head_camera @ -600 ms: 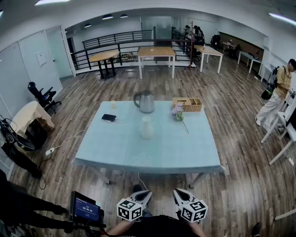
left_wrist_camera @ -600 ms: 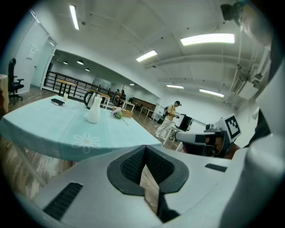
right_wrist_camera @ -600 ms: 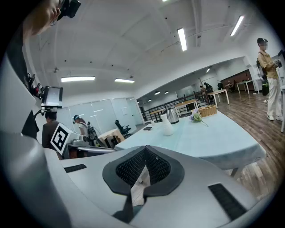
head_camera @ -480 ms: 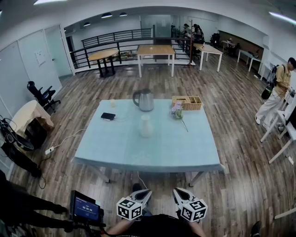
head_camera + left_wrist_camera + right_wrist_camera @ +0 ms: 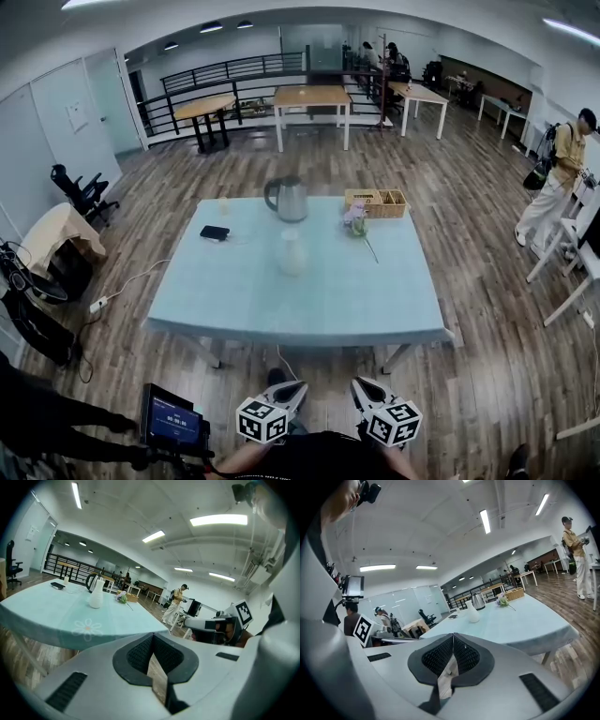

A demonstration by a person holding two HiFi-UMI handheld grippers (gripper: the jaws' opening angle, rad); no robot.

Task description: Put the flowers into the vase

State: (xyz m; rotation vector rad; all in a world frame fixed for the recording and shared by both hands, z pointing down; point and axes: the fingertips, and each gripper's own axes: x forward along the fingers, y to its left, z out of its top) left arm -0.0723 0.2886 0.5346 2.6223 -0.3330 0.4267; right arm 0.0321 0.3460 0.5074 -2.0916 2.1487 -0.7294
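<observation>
Presently, left tool [image 5: 152, 641]: jaws together, nothing between them, held short of the near edge of the desk [image 5: 281, 330].
Right tool [image 5: 452, 644]: likewise closed and empty, just beside the left one.
Vase [image 5: 292, 253]: white, narrow-necked, upright, well ahead of both tools near the middle of the desk.
Flowers [image 5: 356, 221]: small bunch lying flat, farther off and ahead of the right tool, stem trailing toward the tools; head close to a wicker basket [image 5: 378, 202].
Kettle [image 5: 286, 199]: beyond the vase.
Phone [image 5: 215, 232]: ahead of the left tool, off to its far side.

Hazards, as judged: neither tool can take anything until its jaws part. The thin stem lies flush on the cloth, so a pinch may slip or crush it. The vase looks light and stands unsteadied; a stem striking its narrow mouth off-centre could tip it. A long reach risks brushing the basket or kettle.
</observation>
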